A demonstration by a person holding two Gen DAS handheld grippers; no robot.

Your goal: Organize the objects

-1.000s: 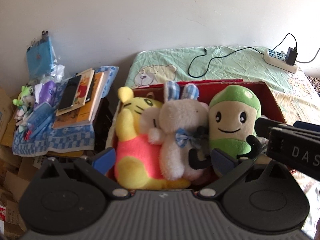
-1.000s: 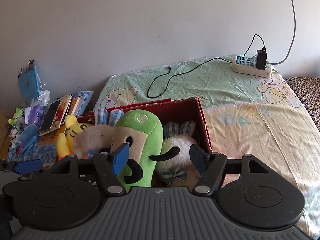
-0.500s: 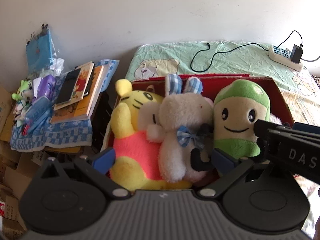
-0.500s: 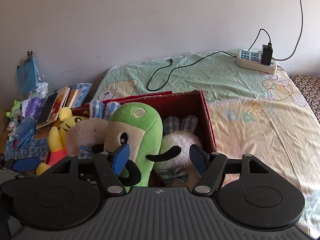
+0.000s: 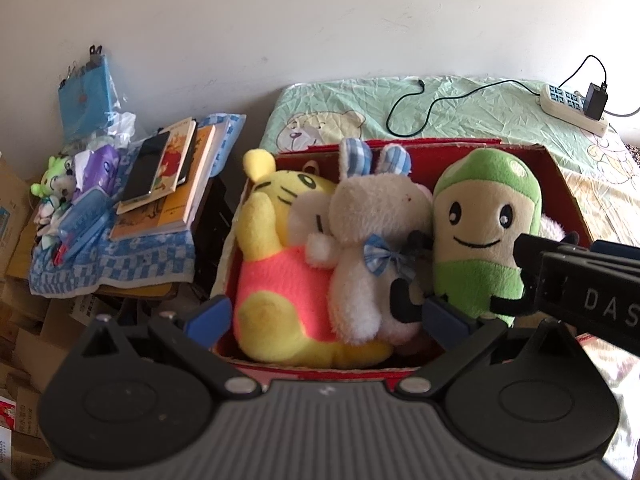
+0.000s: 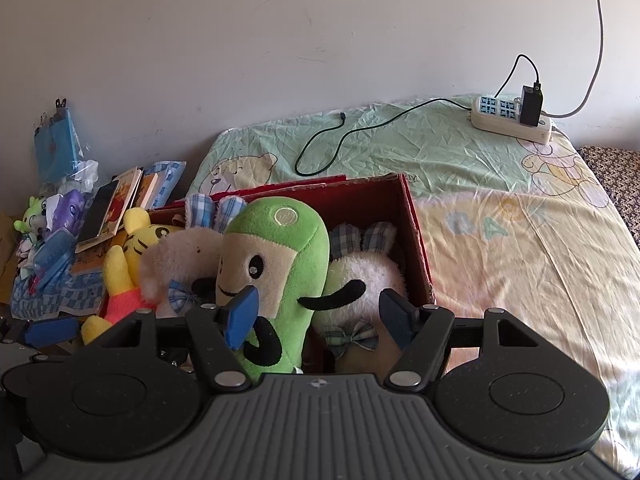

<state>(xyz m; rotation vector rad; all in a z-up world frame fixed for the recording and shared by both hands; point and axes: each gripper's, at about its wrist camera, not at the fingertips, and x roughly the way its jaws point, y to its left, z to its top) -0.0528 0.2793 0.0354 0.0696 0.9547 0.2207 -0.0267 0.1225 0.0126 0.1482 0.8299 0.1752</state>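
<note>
The red box [image 5: 560,176] stands on the bed [image 6: 500,216], at the bed's left edge, and holds four soft toys in a tight row. Counted from the left wall of the box: one yellow tiger [image 5: 280,256], one white rabbit with blue checked ears [image 5: 372,236], one green doll [image 5: 484,232], and one second white rabbit with grey checked ears [image 6: 360,276] against the right wall. The left gripper [image 5: 328,316] has its jaws wide apart; the tiger and the blue-eared rabbit lie between and beyond the two blue pads, and no pad visibly presses a toy. The right gripper [image 6: 320,316] also has its jaws apart; the lower body and right arm of the green doll sit between the pads, the left pad lies in front of the doll's face, and contact cannot be confirmed. The box interior is full from wall to wall. Open room lies on the bed to the right of the box and behind it, up to one power strip [image 6: 512,118] with one black cable [image 6: 360,130] near the far edge. Left of the box, a stack of books [image 5: 172,184] with one phone [image 5: 146,166] on top rests on a blue checked cloth [image 5: 120,264].
</note>
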